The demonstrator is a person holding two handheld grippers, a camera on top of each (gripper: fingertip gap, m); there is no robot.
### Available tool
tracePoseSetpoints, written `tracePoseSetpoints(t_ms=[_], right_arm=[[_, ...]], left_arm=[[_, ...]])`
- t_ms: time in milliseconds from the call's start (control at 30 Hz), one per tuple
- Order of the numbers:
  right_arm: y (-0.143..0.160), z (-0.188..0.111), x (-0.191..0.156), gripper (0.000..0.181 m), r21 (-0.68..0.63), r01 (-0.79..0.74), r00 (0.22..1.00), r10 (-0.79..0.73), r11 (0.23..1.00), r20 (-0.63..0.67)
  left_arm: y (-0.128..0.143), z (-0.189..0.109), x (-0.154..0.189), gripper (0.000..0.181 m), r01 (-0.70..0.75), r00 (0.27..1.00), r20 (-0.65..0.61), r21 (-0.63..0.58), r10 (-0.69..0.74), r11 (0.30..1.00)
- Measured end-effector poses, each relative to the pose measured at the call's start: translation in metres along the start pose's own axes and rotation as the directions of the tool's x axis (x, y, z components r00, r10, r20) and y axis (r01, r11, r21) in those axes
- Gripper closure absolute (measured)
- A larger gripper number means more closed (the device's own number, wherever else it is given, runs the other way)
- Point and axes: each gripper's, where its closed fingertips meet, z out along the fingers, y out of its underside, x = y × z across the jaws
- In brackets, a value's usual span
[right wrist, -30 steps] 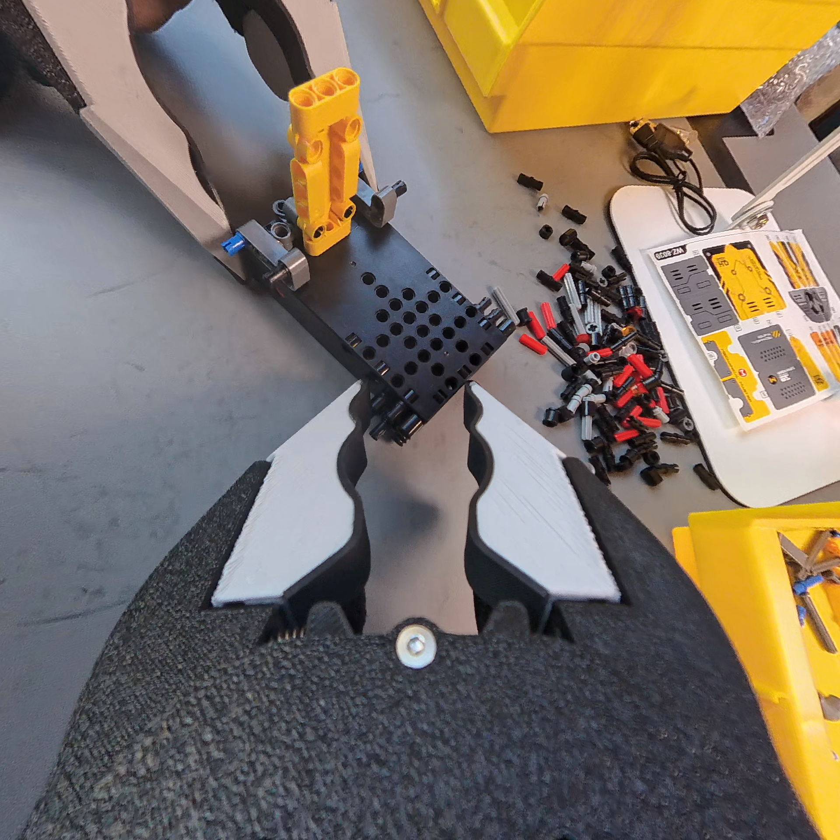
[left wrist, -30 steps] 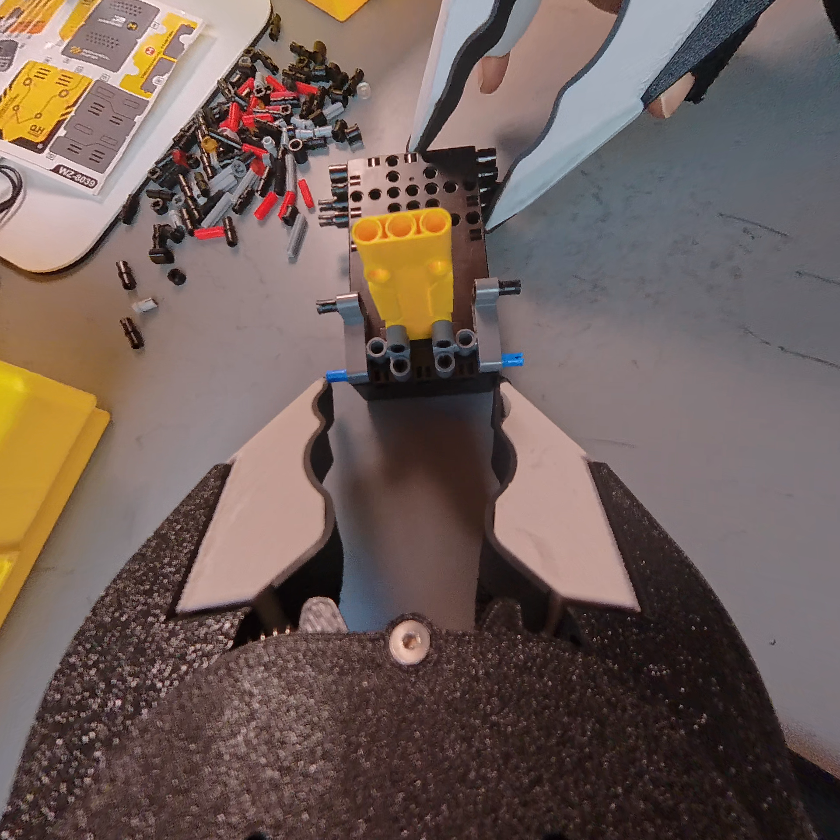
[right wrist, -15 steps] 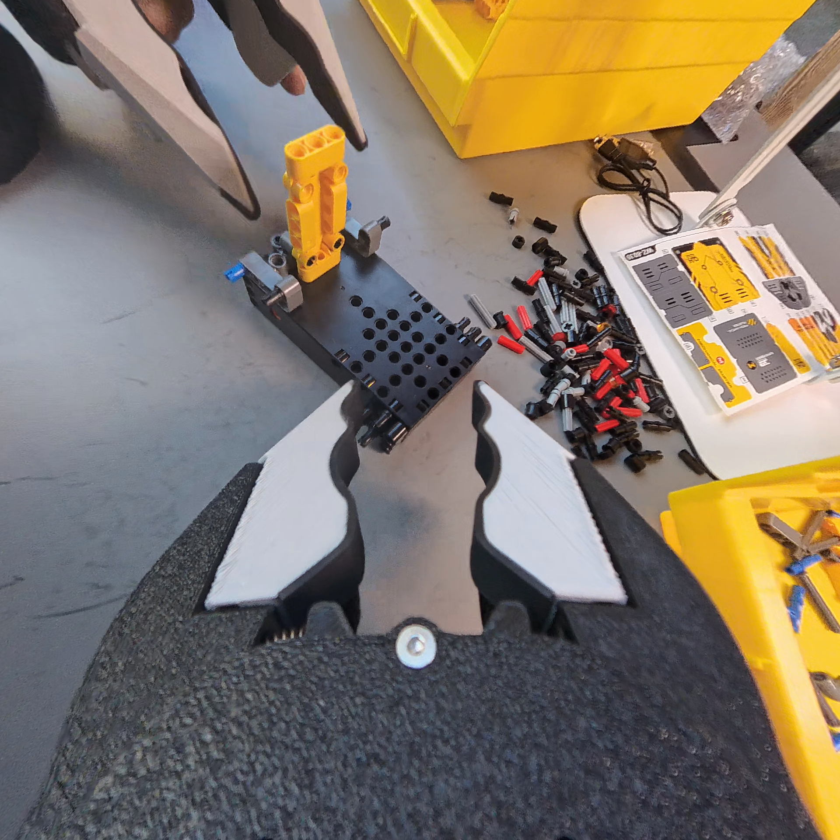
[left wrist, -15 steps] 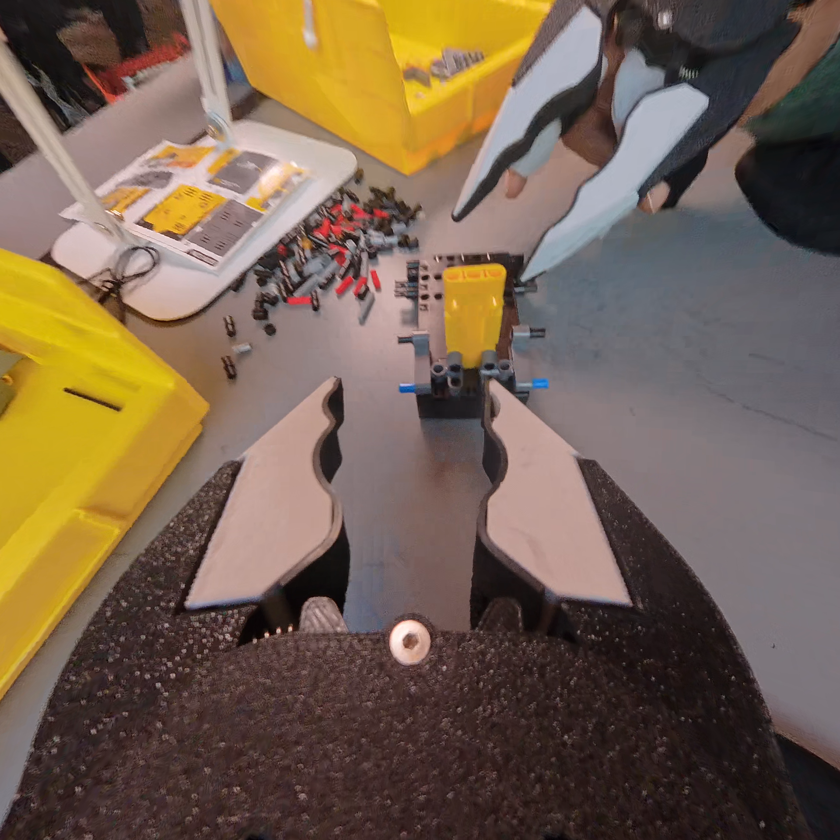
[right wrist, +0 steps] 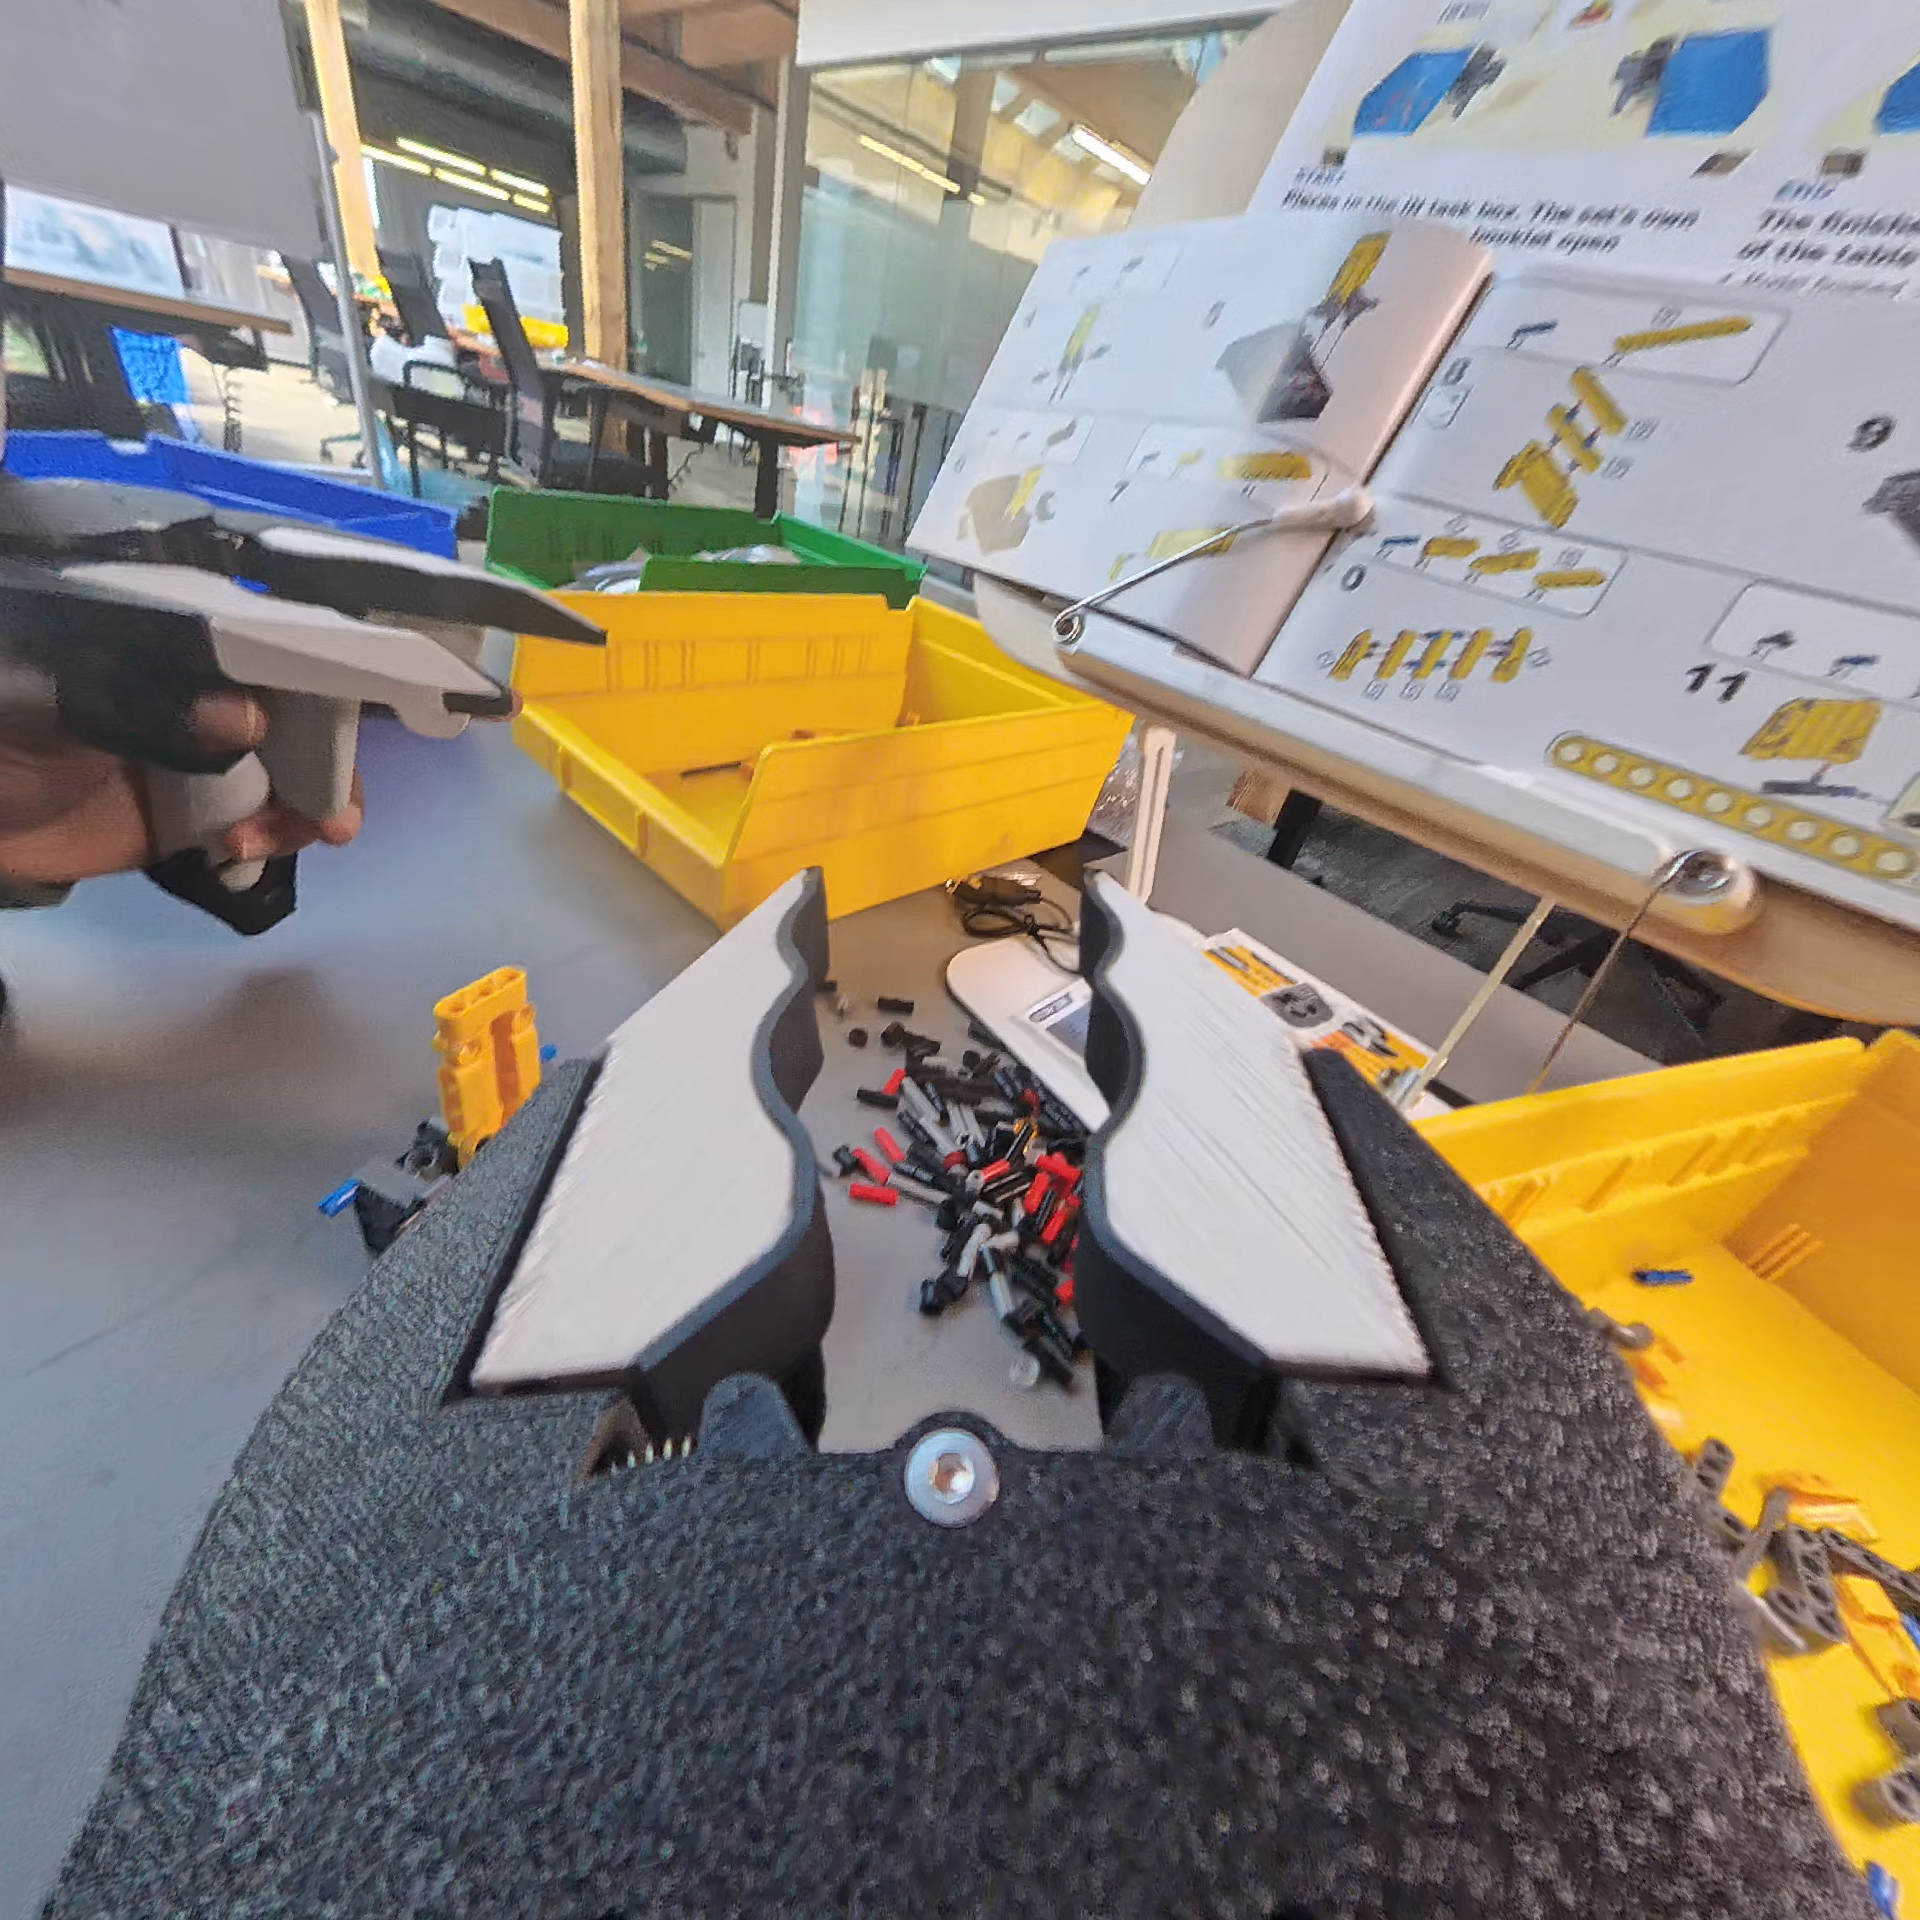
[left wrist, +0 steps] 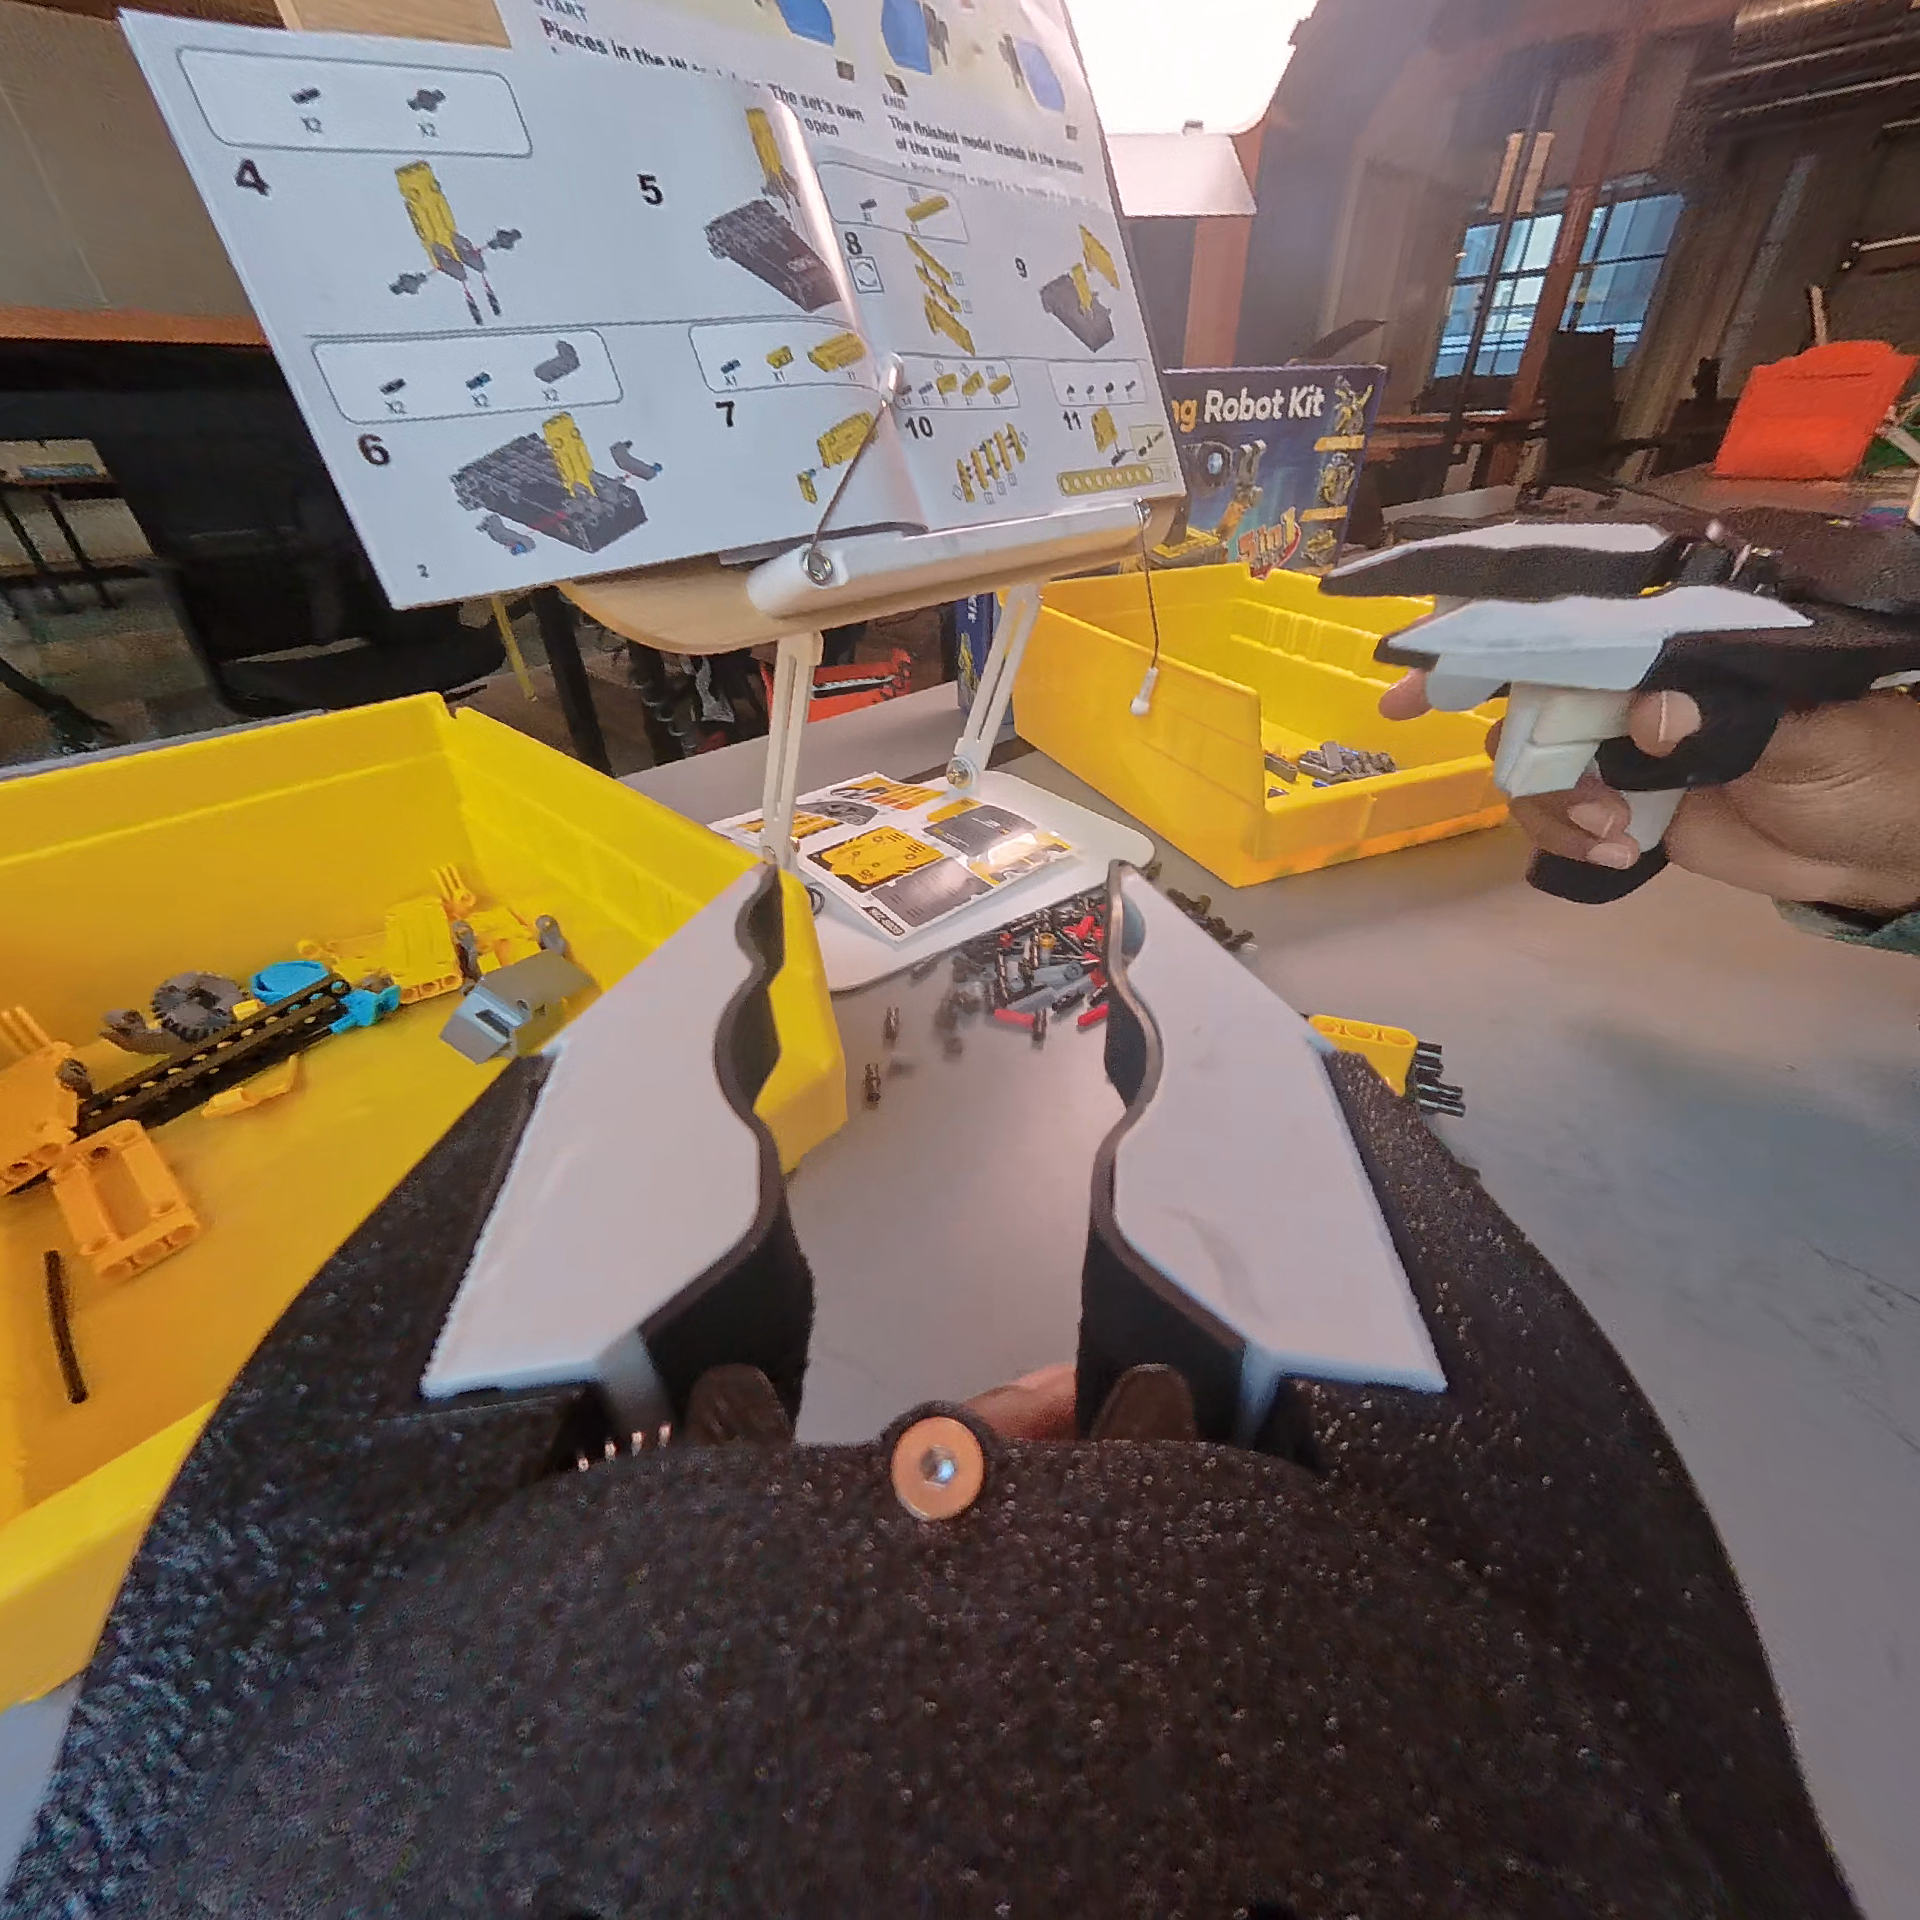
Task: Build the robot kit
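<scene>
My left gripper (left wrist: 945,894) is open and empty, held above the grey table and pointing at the booklet stand. My right gripper (right wrist: 951,894) is open and empty too, above a pile of small black, red and grey pins (right wrist: 966,1174). The build, a black holed plate with an upright yellow piece (right wrist: 483,1049), stands on the table left of my right gripper, mostly hidden behind its body. Only its edge (left wrist: 1371,1039) shows in the left wrist view. Each gripper shows in the other's view, the right (left wrist: 1356,618) and the left (right wrist: 551,670), both raised in hands.
An open instruction booklet (left wrist: 623,312) sits on a white stand, with a sticker sheet (left wrist: 914,852) on its base. Yellow bins of parts stand at the left (left wrist: 312,831) and far right (left wrist: 1195,717). Green (right wrist: 675,540) and blue (right wrist: 239,483) bins are behind.
Both grippers rose and tilted up away from the black plate; they now look across the table at the booklet. Both stayed open and empty.
</scene>
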Motion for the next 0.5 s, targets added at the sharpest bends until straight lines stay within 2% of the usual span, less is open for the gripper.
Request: tracePoseSetpoints(t_ms=[200,333,500], right_arm=[[-0.058,0.017,0.035,0.181,0.164,0.053,0.992,-0.033,0.985,-0.124],[-0.078,0.047,0.061,0.179,0.163,0.033,0.985,-0.004,0.986,-0.175],[-0.08,0.079,0.081,0.165,0.157,-0.044,0.98,0.073,0.987,-0.185]], left_arm=[[-0.03,0.012,-0.023,0.132,-0.04,0.989,0.147,0.082,0.028,0.996],[-0.057,0.028,-0.041,0.148,-0.082,0.977,0.207,0.125,0.055,0.989],[-0.089,0.073,-0.047,0.152,-0.061,0.983,0.18,0.137,0.036,0.989]])
